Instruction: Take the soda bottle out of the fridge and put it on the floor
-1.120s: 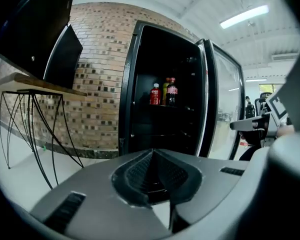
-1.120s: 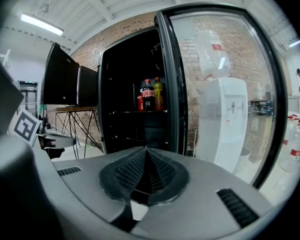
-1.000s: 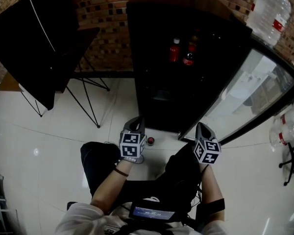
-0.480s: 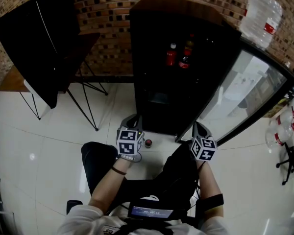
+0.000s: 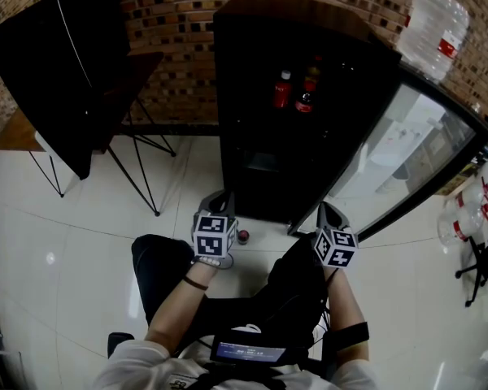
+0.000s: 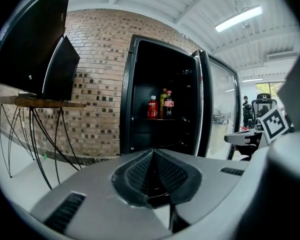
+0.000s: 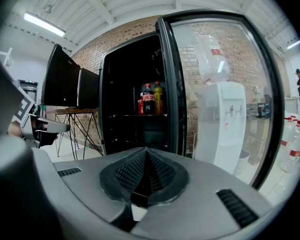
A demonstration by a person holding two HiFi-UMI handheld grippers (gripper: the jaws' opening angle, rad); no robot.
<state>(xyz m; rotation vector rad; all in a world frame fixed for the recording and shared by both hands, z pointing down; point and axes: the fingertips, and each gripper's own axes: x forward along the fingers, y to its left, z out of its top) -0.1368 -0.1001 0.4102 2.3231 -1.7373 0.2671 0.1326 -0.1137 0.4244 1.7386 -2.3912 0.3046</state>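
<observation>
The black fridge (image 5: 260, 71) stands open, its glass door (image 5: 407, 149) swung out to the right. On an upper shelf stand a red soda bottle (image 5: 283, 89) and a dark cola bottle (image 5: 307, 94). The left gripper view shows them as red (image 6: 152, 107) and dark (image 6: 168, 104), with a yellow bottle (image 6: 162, 101) behind. My left gripper (image 5: 221, 199) and right gripper (image 5: 327, 210) hang low before the fridge's foot, both shut and empty. The pads meet in each gripper view, left gripper (image 6: 154, 156) and right gripper (image 7: 146, 153). A small red-capped bottle (image 5: 243, 236) stands on the floor beside the left gripper.
A big black screen (image 5: 57, 55) rests on a wooden table with thin wire legs (image 5: 138, 165) at the left. A water dispenser with a jug (image 5: 435, 19) stands behind the glass door. More water jugs (image 5: 470, 210) are at the right. The person's dark trouser legs (image 5: 167, 270) are below the grippers.
The head view has shifted slightly. Both grippers have drifted a little left and stay shut and empty near the fridge's foot.
</observation>
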